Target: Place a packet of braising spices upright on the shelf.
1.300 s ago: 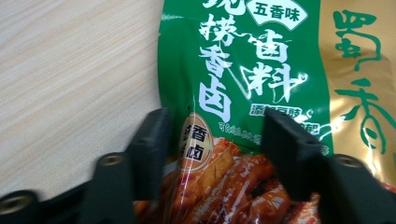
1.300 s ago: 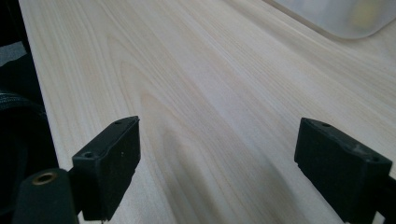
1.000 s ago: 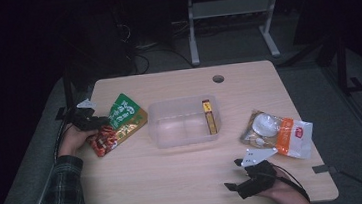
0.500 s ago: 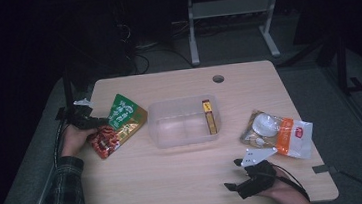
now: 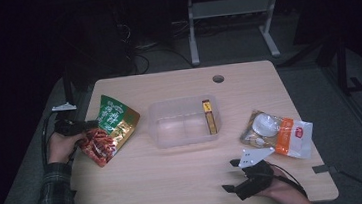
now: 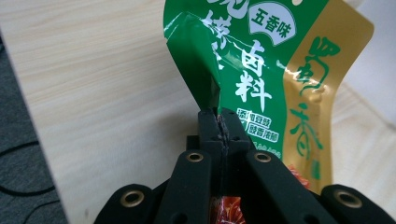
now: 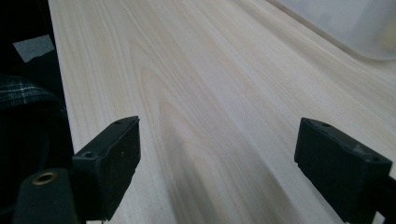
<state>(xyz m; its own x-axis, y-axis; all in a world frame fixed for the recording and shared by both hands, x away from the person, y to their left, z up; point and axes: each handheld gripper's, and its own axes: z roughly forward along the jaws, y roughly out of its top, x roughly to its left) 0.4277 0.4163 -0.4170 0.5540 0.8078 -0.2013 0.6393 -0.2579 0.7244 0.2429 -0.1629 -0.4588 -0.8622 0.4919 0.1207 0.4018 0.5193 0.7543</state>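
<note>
Green seasoning packet (image 6: 261,70) is pinched by its crumpled edge in the fully closed left gripper (image 6: 219,122), at the table's (image 5: 176,183) left edge, probably so it can be carried to the clear bin (image 5: 183,122) alongside. Right gripper (image 7: 217,163) is rested wide open on bare wood, nothing held.

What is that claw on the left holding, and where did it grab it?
The left claw pinches the green and gold snack bag by a folded bit of its edge.
</note>
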